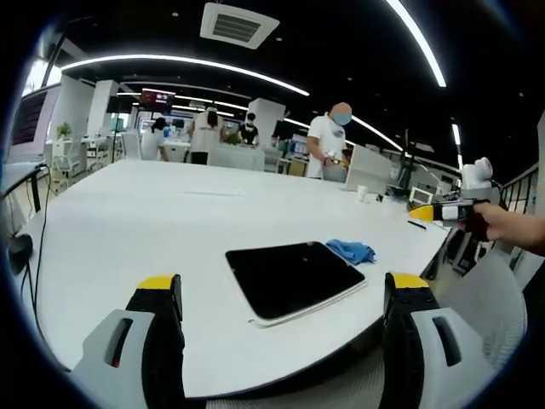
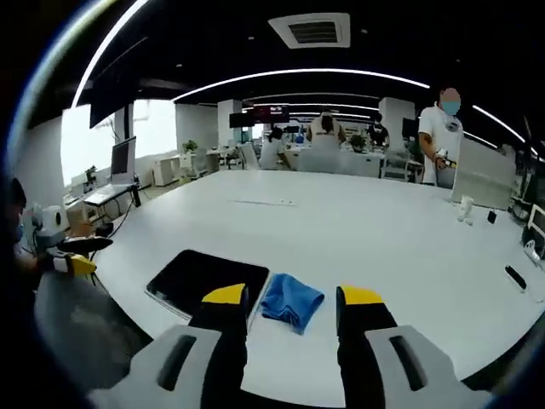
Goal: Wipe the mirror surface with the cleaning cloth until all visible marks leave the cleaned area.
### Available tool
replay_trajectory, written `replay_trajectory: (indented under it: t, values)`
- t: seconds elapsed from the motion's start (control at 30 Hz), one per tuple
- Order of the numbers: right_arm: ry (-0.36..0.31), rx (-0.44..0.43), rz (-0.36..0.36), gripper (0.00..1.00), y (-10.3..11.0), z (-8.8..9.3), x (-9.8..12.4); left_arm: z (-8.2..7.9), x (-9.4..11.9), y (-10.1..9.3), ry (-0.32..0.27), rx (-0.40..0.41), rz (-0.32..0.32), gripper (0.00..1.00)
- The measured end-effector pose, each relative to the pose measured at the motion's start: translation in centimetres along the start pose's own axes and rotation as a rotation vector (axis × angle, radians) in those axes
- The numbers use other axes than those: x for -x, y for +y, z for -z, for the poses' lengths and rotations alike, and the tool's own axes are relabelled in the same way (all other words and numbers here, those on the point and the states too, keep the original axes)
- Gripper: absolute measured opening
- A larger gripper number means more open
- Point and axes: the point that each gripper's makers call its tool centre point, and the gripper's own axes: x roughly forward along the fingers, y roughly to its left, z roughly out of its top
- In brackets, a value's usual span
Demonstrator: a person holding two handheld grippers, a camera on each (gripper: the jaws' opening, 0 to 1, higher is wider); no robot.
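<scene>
left tongs (image 1: 285,298) jaws wide apart, holding nothing | right tongs (image 2: 291,308) jaws apart, holding nothing, above bench edge | blue cloth (image 2: 290,301) crumpled on white bench (image 2: 358,230), just beside dark mirror (image 1: 292,277) lying flat near the edge | person (image 1: 327,145) standing beyond far side

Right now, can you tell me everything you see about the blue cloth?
The blue cloth is small, soft-looking and crumpled into a loose heap, not spread flat. It lies on the white table, right beside one edge of the dark mirror; whether they touch is unclear. In the right gripper view it sits just beyond the open right gripper, which is not holding it. In the left gripper view it lies behind the mirror.
</scene>
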Motion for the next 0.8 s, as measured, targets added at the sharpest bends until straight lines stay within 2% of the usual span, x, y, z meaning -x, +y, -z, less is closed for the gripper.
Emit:
replay_trajectory:
  t: [0.13,0.23,0.33,0.47,0.5,0.6,0.8]
  values:
    - [0.005,-0.049,0.009,0.41,0.4,1.1,1.5,-0.1,0.0,-0.1,-0.003,0.002,0.001,0.97]
    - [-0.003,-0.045,0.031,0.48,0.2,1.6,2.0,-0.1,0.0,-0.1,-0.003,0.003,0.002,0.97]
    - [-0.019,-0.037,0.055,0.60,-0.1,2.0,2.2,0.0,0.0,-0.2,-0.001,0.002,0.005,0.97]
    - [-0.043,-0.052,0.076,0.81,-0.1,2.6,2.3,0.0,0.0,-0.2,-0.003,0.002,0.005,0.97]
    - [-0.045,-0.047,0.077,0.84,-0.6,3.2,1.7,-0.1,0.0,-0.1,-0.006,0.000,0.001,0.98]
    - [-0.042,-0.023,0.069,0.85,-0.5,3.9,1.4,-0.2,0.1,0.0,-0.015,0.003,-0.005,0.99]
    - [-0.007,0.045,0.045,0.90,1.3,5.3,1.4,0.0,0.1,0.0,-0.004,0.002,-0.003,0.98]
